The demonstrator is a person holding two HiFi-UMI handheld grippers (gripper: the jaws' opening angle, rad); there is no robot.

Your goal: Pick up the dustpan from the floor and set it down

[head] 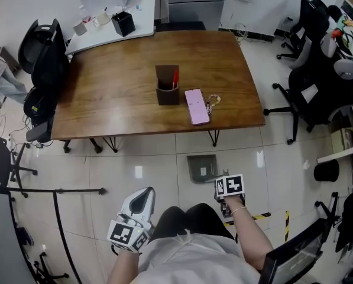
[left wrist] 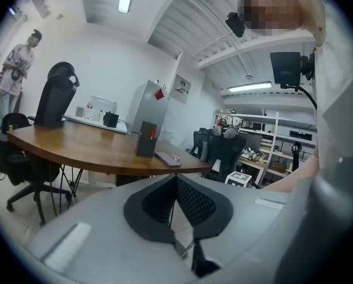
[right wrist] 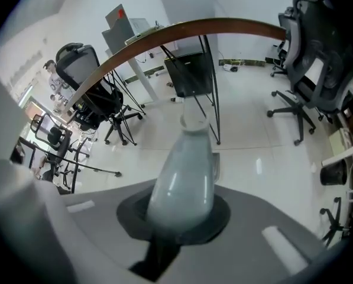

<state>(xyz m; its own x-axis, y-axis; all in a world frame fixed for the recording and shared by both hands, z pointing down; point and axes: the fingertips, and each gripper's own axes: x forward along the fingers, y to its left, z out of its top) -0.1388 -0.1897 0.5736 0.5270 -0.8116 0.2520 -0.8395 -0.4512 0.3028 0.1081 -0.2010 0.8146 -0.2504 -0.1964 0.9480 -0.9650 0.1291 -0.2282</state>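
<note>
**While the left gripper point(head: 142, 199) hangs shut, the right gripper point(head: 226, 189) has the dustpan point(head: 201, 167)**

As the person stands over the pale tiled floor point(head: 135, 176), the right gripper is down low and pointing steeply at the ground, its marker cube point(head: 230, 185) facing up at the head camera. Look into the right gripper view and there it is: the jaws are clamped on the dustpan, and its smooth grey-green handle point(right wrist: 185, 176) runs straight out from between the dark pads point(right wrist: 220, 209), which press on it from both sides.

From above, the pan part sits low over the tiles on the near side of the wooden table point(head: 117, 93), close to one thin black table leg point(head: 214, 137) and right up against the front of the right gripper. Whether it rests on the floor or hangs just clear of it, the pictures don't settle.

Over on the other side, the left gripper is held by the person's left hip, aimed roughly level at the table. Its jaws are closed, the two black pads point(left wrist: 197, 201) meet along a thin line, and there's nothing between them.

Up on the table: a brown pen holder point(head: 167, 85) with a red pen in it, a pink phone point(head: 196, 106) just beside it and a bunch of keys point(head: 213, 102) touching the phone's edge. Black office chairs point(head: 318, 81) crowd the right side of the room.
</note>
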